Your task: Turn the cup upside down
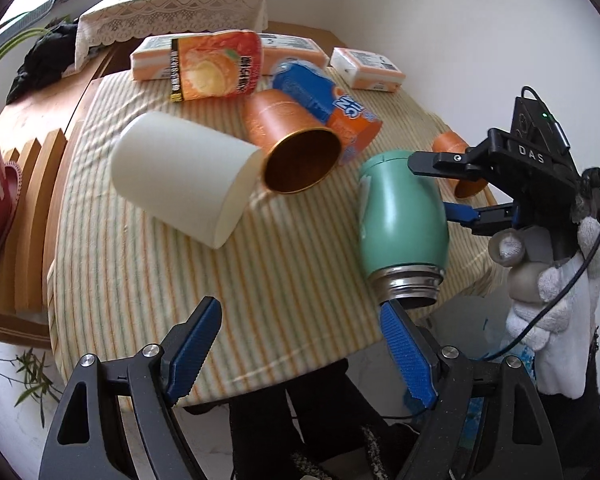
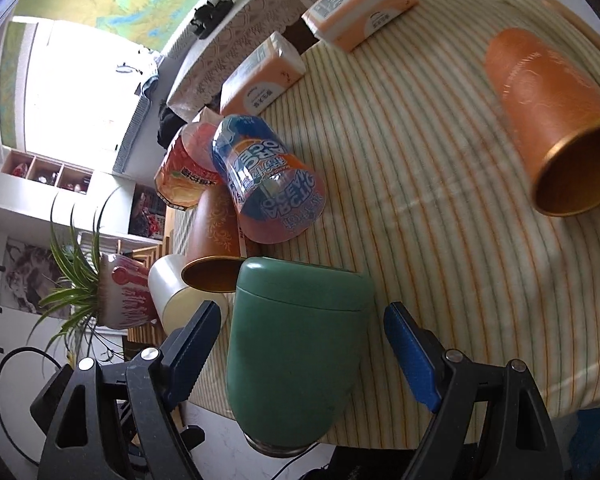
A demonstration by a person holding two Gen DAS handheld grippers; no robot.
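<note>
Left gripper [image 1: 300, 356]: jaws spread, nothing between them, hovering off the near edge of the surface [image 1: 140, 280]. Its right pad sits just under the steel mouth of the green cup [image 1: 400, 216]; can't tell if they touch.

Green cup: lying on its side near the surface's near-right edge, mouth toward the left camera and overhanging the edge, base pointing away.

Right gripper [image 1: 440, 184]: comes in from the right, held by a white-gloved hand [image 1: 556, 280]. Jaws spread, one on each side of the cup's body. In the right wrist view the gripper [image 2: 296, 356] shows a gap on both sides of the cup [image 2: 296, 340], so no pinch.

Further back, left: white cup [image 1: 184, 176] on its side, touching an orange cup [image 1: 292, 148] with gold inside, also on its side. Behind those, a blue-orange bottle [image 1: 324, 104] and an orange-label bottle [image 1: 216, 66], both lying down. Second orange cup [image 1: 460, 164] sits behind the right gripper.

Far edge: three tissue packs [image 1: 368, 68]. Beyond, a lace-covered box [image 1: 172, 16].
</note>
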